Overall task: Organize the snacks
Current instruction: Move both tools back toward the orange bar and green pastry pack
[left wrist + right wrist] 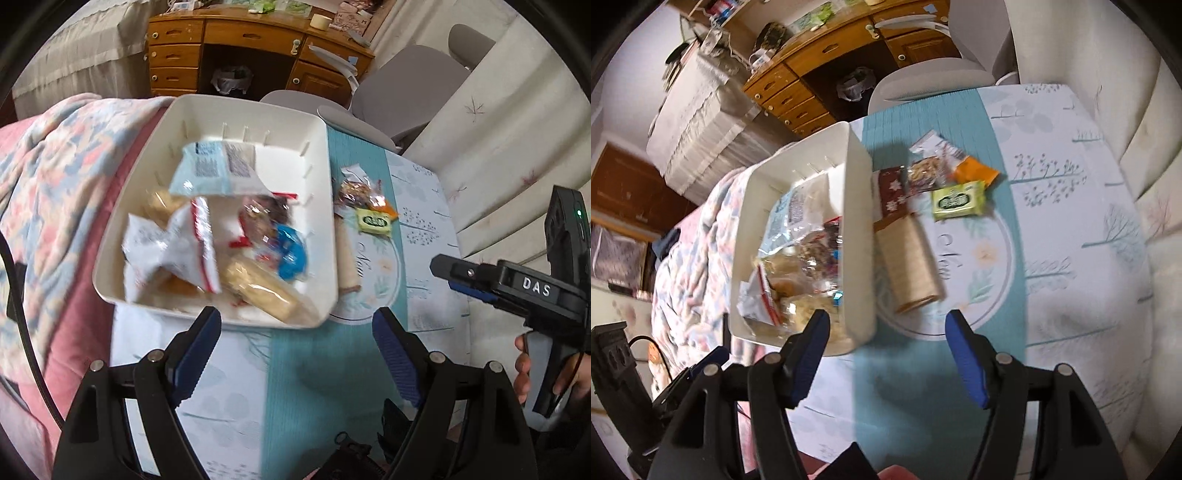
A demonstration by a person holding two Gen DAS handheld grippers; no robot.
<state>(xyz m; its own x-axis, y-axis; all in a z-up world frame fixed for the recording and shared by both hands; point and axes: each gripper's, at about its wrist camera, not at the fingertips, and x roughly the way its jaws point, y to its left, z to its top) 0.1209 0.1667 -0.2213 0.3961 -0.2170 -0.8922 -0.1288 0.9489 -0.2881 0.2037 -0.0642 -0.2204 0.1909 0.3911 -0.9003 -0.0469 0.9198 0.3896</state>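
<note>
Beside the white bin [858, 206], already heaped with snacks, a few packets wait on the cloth: green packet [957, 201], tan roll [911, 264]. Both the left gripper [295, 343] and right gripper [886, 354] hang released, empty. Likely next: grab one, drop it in.

Your white bin [325, 177] sits on the table, heaped with wrapped snacks: a pale blue packet [214, 170] on top, a biscuit pack [258, 291] near the front. Just beside its wall lie a green packet [956, 201], an orange one [977, 171] and a brown tube [910, 258].
</note>
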